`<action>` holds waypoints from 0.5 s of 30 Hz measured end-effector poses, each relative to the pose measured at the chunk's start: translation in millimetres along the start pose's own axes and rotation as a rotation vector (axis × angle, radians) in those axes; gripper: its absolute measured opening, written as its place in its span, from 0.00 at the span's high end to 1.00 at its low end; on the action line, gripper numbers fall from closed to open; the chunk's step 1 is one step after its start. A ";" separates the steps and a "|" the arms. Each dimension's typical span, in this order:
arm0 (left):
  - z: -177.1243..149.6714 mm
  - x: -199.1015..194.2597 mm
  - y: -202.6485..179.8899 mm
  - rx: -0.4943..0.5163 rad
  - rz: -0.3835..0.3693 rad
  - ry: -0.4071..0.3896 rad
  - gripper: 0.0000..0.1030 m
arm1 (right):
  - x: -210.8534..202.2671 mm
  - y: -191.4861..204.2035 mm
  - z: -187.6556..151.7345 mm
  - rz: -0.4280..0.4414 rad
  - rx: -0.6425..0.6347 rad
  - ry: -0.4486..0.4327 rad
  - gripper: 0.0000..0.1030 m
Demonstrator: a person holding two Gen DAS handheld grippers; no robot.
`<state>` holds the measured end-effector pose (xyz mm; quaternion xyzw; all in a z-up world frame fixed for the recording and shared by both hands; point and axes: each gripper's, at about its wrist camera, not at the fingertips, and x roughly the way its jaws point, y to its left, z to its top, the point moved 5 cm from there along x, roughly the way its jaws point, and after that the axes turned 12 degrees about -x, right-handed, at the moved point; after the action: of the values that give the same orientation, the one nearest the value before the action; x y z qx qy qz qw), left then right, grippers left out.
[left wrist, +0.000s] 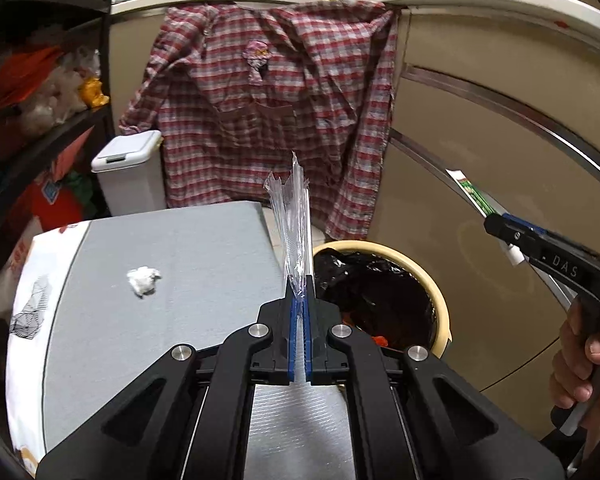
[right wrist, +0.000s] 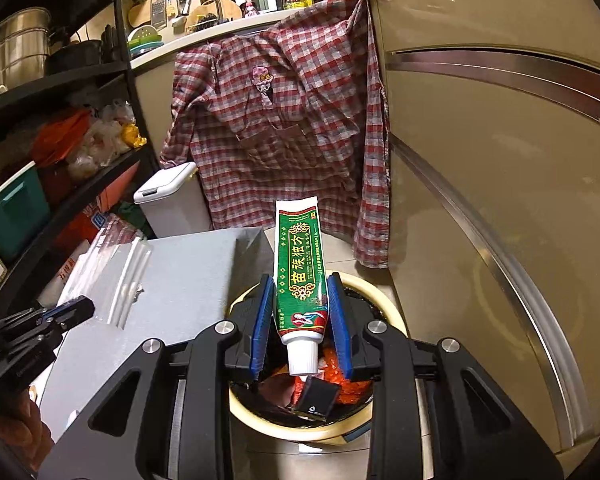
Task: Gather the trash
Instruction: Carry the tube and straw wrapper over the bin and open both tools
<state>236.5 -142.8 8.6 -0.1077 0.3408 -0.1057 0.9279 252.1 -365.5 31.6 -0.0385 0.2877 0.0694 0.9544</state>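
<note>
Black linkage arms fill the foot of both wrist views, and beyond them the scene runs from big to small. Largest is the grey bench [left wrist: 172, 280], just left of the round cream bin [right wrist: 260, 428] with its black liner, which stands on the floor beside it and already holds orange scraps and a small black box. Over that bin the right hand-held gripper [right wrist: 302, 320] grips a green toothpaste tube [right wrist: 300, 264] across its lower body, cap end hanging down and crimped end up, jaws part-way apart on the tube's width. The left hand-held gripper [left wrist: 300, 304] is pinched nearly closed on a clear plastic wrapper [left wrist: 294, 220], which stands up from the blue pads and sits at the bench edge, next to the bin rim but not clearly over the opening. One crumpled white tissue [left wrist: 143, 279] lies loose on the bench. To finish this step well, I judge the tube can be let go where it is, since its cap already points into the liner; the wrapper is light and stiff, so the left jaws should come further over the bin and lower before parting, or it may drift to the floor. The tissue is left for a later pick.
</note>
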 end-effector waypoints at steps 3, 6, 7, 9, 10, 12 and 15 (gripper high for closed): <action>-2.9 12.5 -7.4 0.007 -0.006 0.027 0.98 | 4.6 -3.8 0.4 0.007 0.010 0.010 0.72; -3.7 20.7 -14.1 0.014 -0.007 0.040 0.98 | 6.4 -6.3 0.5 0.009 0.025 0.011 0.72; -3.7 24.5 -17.0 0.013 -0.012 0.045 0.98 | 6.9 -7.7 0.8 0.011 0.032 0.011 0.72; -3.4 30.2 -21.7 0.011 -0.022 0.054 0.98 | 7.9 -9.1 1.0 0.014 0.038 0.011 0.72; -3.5 32.5 -23.3 0.012 -0.025 0.059 0.98 | 9.0 -10.6 1.3 0.014 0.040 0.012 0.72; -5.1 38.6 -27.4 0.015 -0.035 0.073 0.98 | 11.5 -12.6 1.2 0.017 0.046 0.018 0.72; -7.0 48.3 -34.9 0.027 -0.040 0.089 0.98 | 12.7 -14.4 0.5 0.016 0.055 0.022 0.72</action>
<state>263.7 -190.0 -16.6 -0.0971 0.3781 -0.1333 0.9110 265.1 -378.3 25.4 -0.0106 0.3003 0.0687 0.9513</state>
